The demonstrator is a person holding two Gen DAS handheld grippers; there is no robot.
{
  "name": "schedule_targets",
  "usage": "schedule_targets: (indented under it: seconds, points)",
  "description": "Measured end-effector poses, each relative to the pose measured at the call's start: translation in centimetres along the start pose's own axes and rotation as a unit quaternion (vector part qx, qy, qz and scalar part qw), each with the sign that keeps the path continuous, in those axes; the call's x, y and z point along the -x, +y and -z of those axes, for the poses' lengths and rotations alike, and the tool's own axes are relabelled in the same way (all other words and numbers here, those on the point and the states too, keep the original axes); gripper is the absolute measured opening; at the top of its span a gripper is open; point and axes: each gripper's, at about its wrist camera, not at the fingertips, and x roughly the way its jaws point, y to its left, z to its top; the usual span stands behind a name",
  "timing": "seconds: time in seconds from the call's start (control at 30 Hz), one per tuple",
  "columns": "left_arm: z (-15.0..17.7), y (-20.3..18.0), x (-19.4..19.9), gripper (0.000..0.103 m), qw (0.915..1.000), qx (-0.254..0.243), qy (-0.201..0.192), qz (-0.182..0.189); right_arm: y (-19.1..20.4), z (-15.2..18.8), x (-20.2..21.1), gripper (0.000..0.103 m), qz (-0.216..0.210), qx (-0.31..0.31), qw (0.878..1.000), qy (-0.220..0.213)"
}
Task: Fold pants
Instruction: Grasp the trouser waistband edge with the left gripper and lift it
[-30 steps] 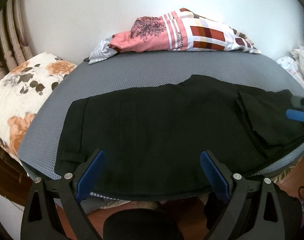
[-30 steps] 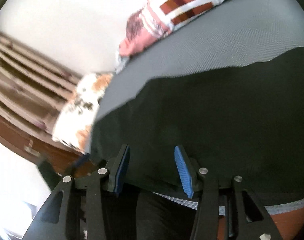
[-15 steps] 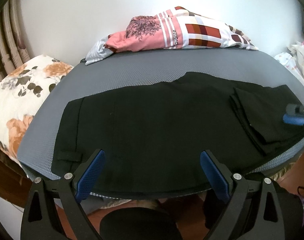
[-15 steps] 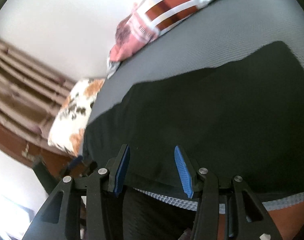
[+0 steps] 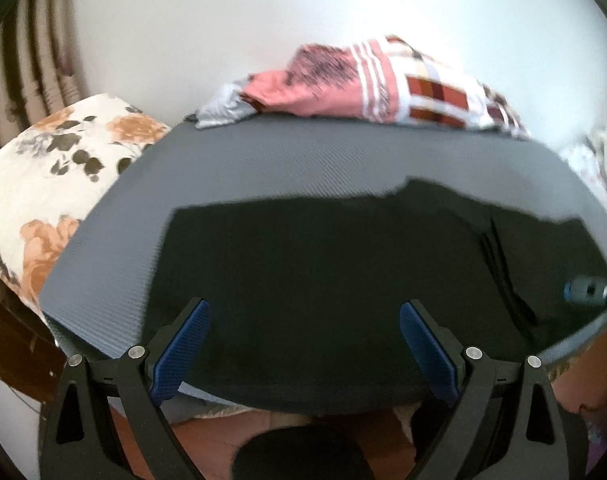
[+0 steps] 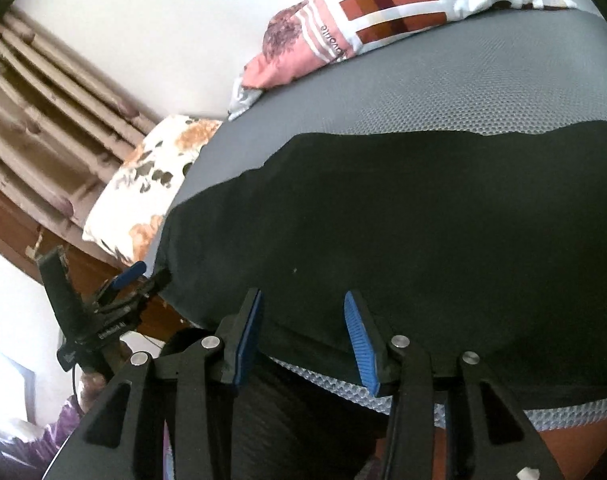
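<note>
Black pants (image 5: 323, 260) lie flat across the grey mesh mat (image 5: 303, 160), with one end folded back over itself at the right. My left gripper (image 5: 303, 308) hovers open and wide over the pants' near edge, with nothing gripped. In the right wrist view the pants (image 6: 423, 220) fill the middle. My right gripper (image 6: 303, 296) sits at their near edge, jaws closing. Fabric lies between the pads, which do not press on it. The right gripper (image 5: 583, 290) also shows at the far right of the left wrist view, and the left gripper (image 6: 131, 276) at the left of the right wrist view.
A pink and checked cloth (image 5: 363, 80) is heaped at the mat's far edge against the white wall. A floral pillow (image 5: 43, 168) lies left of the mat, with a brown curtain (image 6: 43, 112) beyond it. A wooden bed frame (image 6: 115, 268) runs below the pillow.
The left view has drawn back and up, so the pants sit farther off and the picture is blurred. The right view has rolled, and the right jaws have narrowed a little.
</note>
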Motion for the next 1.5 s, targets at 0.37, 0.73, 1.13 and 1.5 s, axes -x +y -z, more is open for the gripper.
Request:
schedule_targets:
  seconds: [0.37, 0.73, 1.13, 1.5]
  points:
    - [-0.7, 11.7, -3.1, 0.084, 0.9957, 0.053, 0.066, 0.039, 0.6, 1.1, -1.3, 0.041, -0.009, -0.023, 0.999, 0.022]
    - [-0.9, 13.5, -10.2, 0.084, 0.9636, 0.067, 0.163, 0.201, 1.0, 0.7, -1.8, 0.042, 0.009, -0.031, 0.999, 0.032]
    - [-1.5, 9.9, -9.5, 0.052, 0.9845, 0.004, 0.131, 0.117, 0.6, 0.4, -2.3, 0.045, 0.009, -0.055, 0.998, 0.035]
    - [-3.5, 8.3, -3.7, 0.019, 0.9935, 0.001, 0.067, 0.092, 0.7, 0.0, -2.2, 0.047, 0.015, -0.058, 0.998, 0.021]
